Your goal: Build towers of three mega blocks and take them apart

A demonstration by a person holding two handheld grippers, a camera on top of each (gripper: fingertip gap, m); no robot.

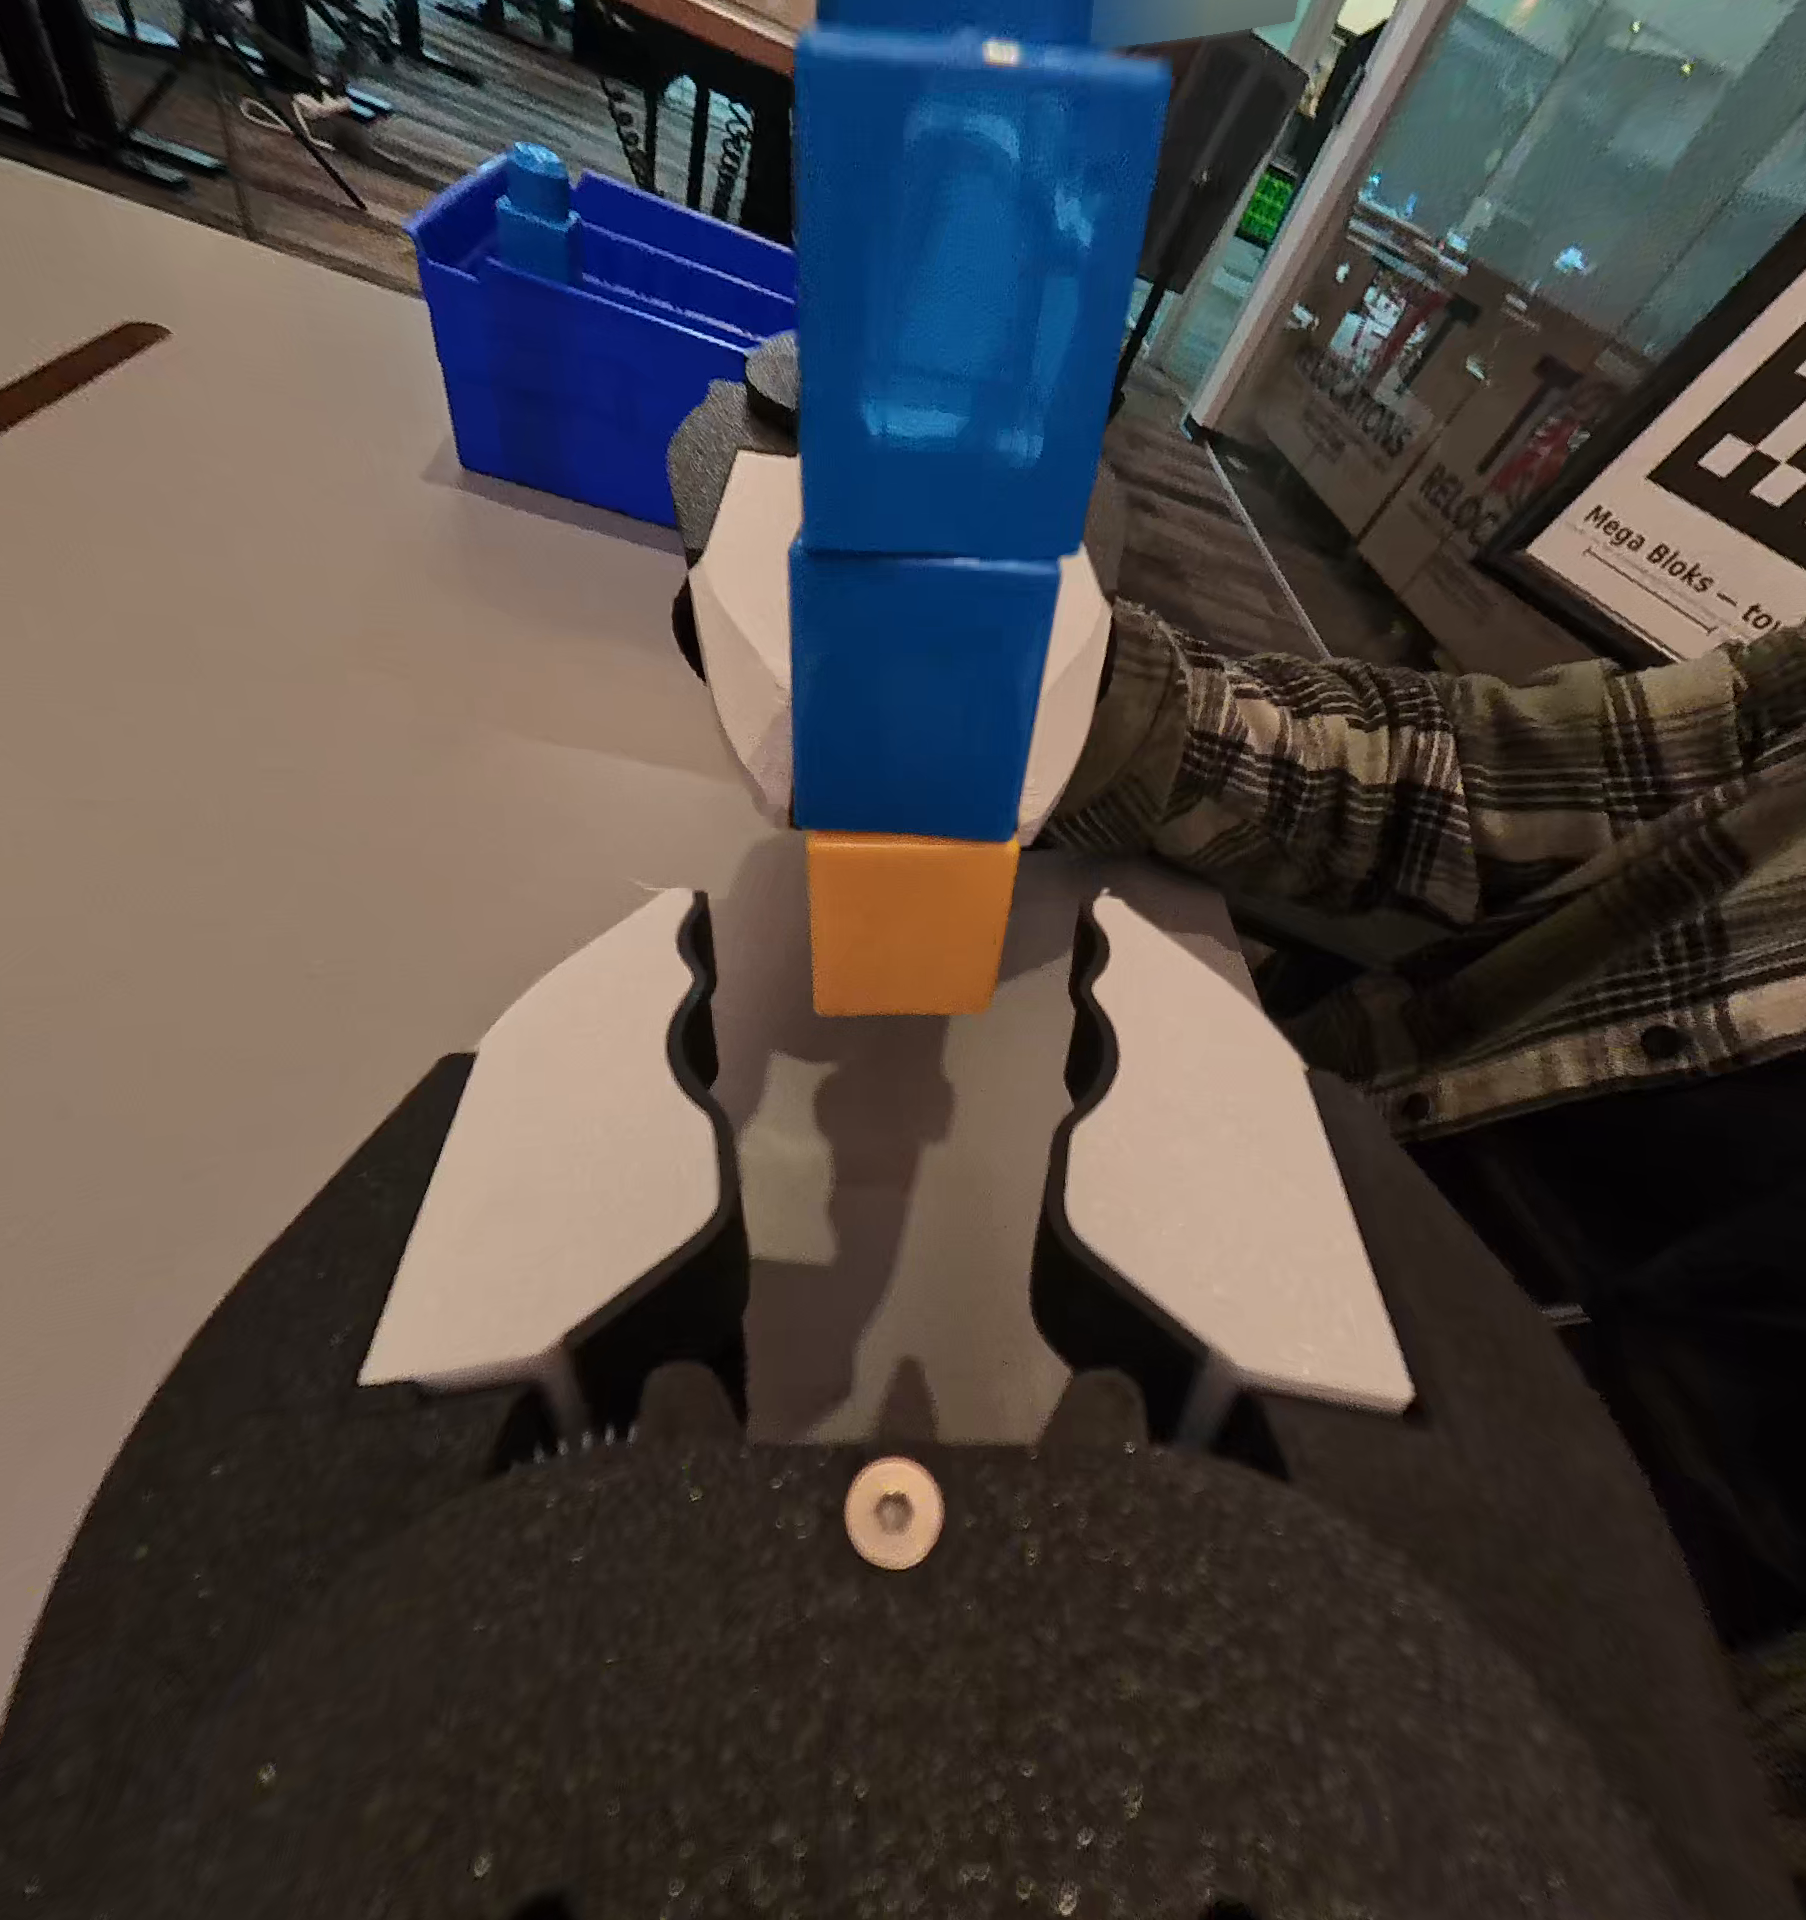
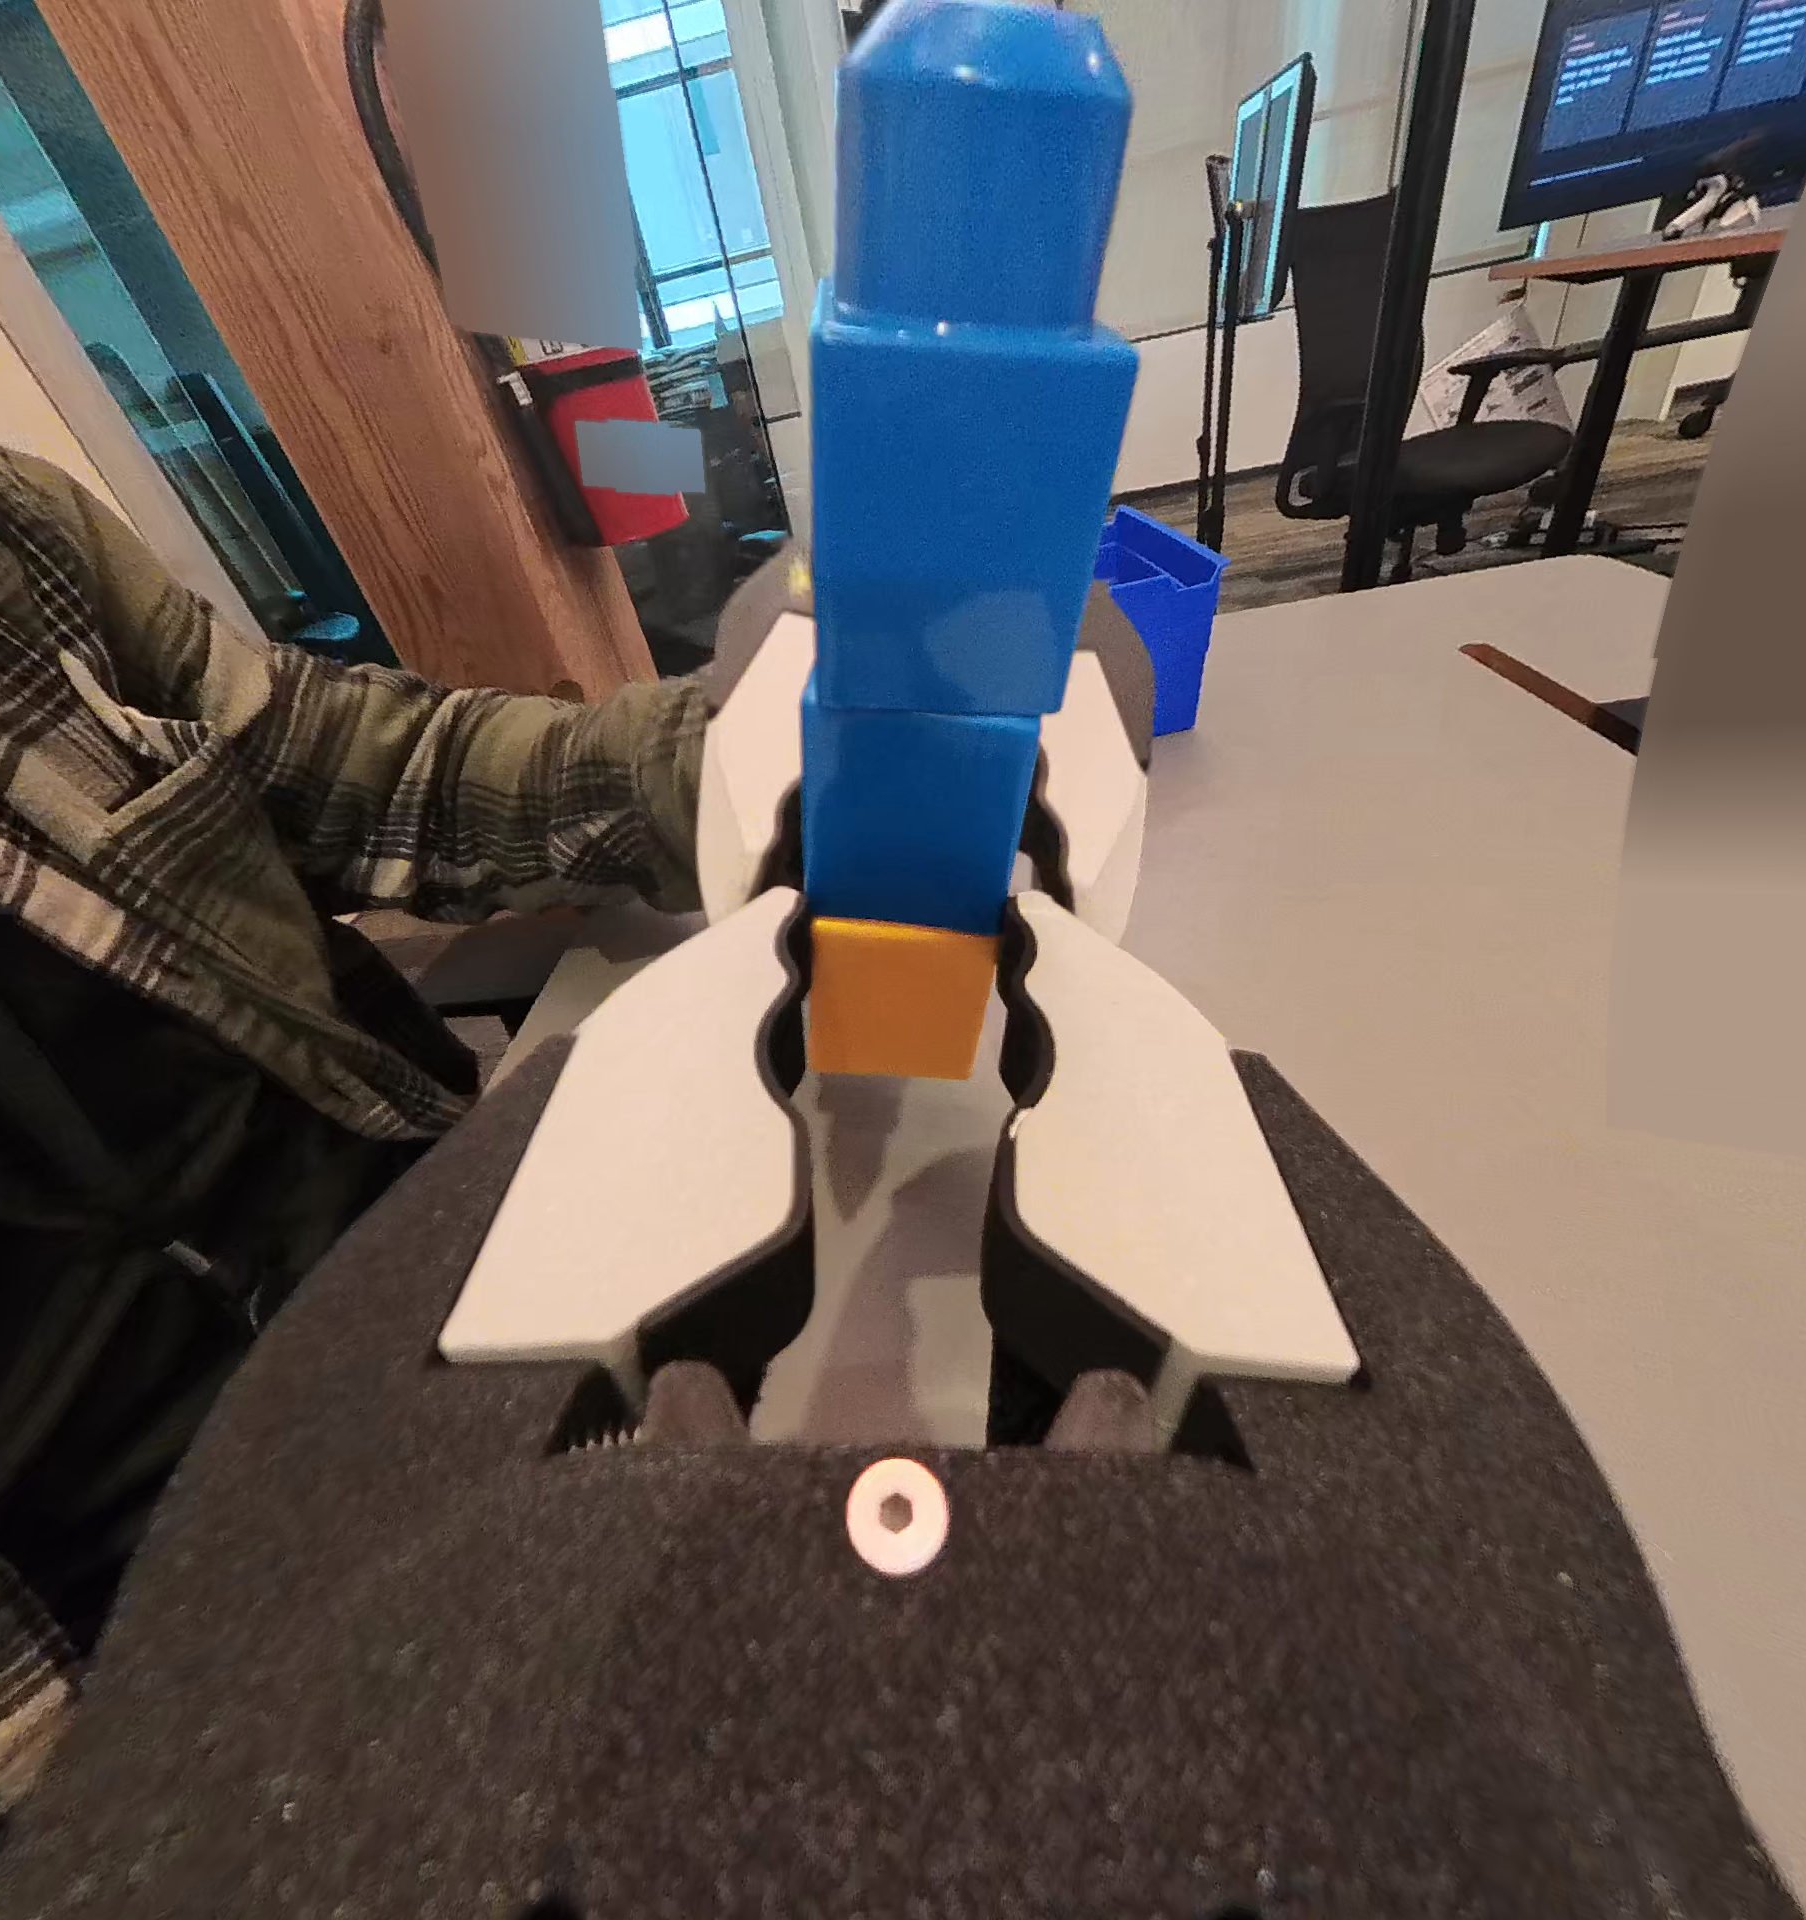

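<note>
Three blocks stand as one tower on the table [image 1: 255, 831]: an orange block [image 2: 894, 997] under two blue blocks [image 2: 914, 810]. The right gripper [image 2: 904, 997] is clenched on the orange block. The left gripper [image 1: 894, 956] is released, its fingers apart, just before the tower. A blue bin [image 1: 587, 364] stands behind.

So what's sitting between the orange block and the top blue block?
A second blue block, stacked on the orange block and under the top blue block; both wrist views show it.
</note>
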